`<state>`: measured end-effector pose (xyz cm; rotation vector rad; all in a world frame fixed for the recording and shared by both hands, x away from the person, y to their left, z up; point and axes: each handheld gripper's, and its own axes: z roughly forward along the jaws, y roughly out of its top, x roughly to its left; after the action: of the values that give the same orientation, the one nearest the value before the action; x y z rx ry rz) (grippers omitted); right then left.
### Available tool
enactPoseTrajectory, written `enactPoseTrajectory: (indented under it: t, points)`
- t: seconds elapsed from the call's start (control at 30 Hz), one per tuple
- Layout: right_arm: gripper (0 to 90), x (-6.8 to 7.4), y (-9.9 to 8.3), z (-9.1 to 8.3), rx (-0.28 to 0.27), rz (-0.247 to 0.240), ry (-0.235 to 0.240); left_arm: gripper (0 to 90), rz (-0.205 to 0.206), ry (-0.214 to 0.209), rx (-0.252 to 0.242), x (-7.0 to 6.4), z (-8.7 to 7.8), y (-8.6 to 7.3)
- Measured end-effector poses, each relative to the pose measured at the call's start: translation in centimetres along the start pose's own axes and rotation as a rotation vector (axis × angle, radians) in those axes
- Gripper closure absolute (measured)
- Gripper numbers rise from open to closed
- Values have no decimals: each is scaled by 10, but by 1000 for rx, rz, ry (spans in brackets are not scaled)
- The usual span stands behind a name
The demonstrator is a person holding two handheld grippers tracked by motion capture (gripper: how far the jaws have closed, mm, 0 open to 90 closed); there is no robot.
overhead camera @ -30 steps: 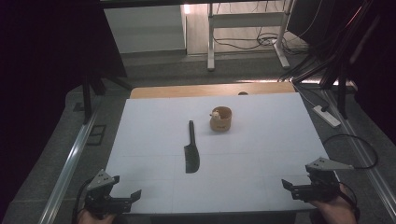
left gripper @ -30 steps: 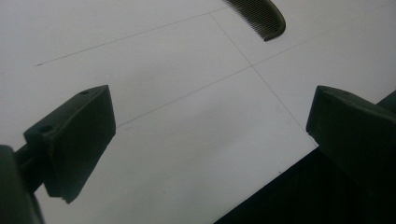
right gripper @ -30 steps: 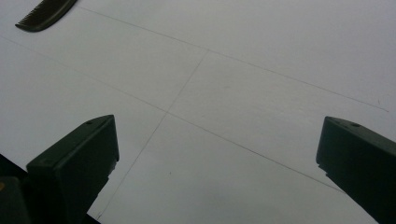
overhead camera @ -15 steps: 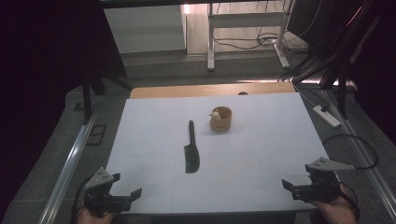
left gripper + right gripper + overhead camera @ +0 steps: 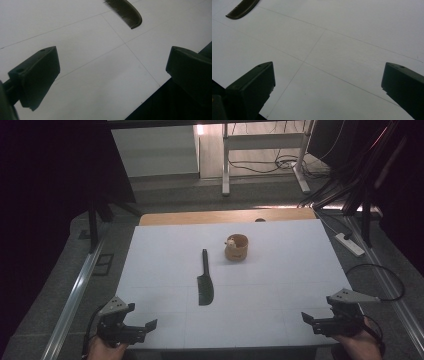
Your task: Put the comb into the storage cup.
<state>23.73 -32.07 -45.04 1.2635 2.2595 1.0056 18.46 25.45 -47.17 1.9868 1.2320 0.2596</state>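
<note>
Left gripper (image 5: 145, 326): sat at the table's 7 o'clock corner; jaws stood wide apart, nothing between them but bare white surface.
Right gripper (image 5: 309, 318): sat at the 5 o'clock corner; jaws likewise spread wide, holding nothing.
Dark long-handled comb (image 5: 204, 281): lay flat near the table centre, handle toward 12 o'clock, toothed end toward 6 o'clock; well apart from both grippers. Its toothed tip showed at the top of the left gripper view (image 5: 125, 11) and at 11 o'clock in the right gripper view (image 5: 242, 8).
Small round wooden cup (image 5: 236, 247): stood upright at 1 o'clock from the comb, near it but not touching; a pale object inside, too small to tell.
White gridded table top (image 5: 280, 270): bare between each gripper and the comb; nothing stood in the way.
White power strip (image 5: 349, 244): lay on the floor past the table's right edge, about 2 o'clock.
</note>
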Motion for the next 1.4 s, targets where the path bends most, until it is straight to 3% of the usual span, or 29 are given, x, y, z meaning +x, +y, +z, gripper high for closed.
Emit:
enactPoseTrajectory:
  t: [0.23, 0.73, 1.4]
  points:
    - [0, 0, 0, 1, 4, -3, 2, 0, 16, -33, 1, -1, 10, 7]
    - [0, 0, 1, 1, 9, -2, 2, 0, 95, -24, 15, 0, 29, 27]
    - [0, 1, 1, 3, 15, -13, 5, 0, 107, -78, 32, 0, 53, 54]
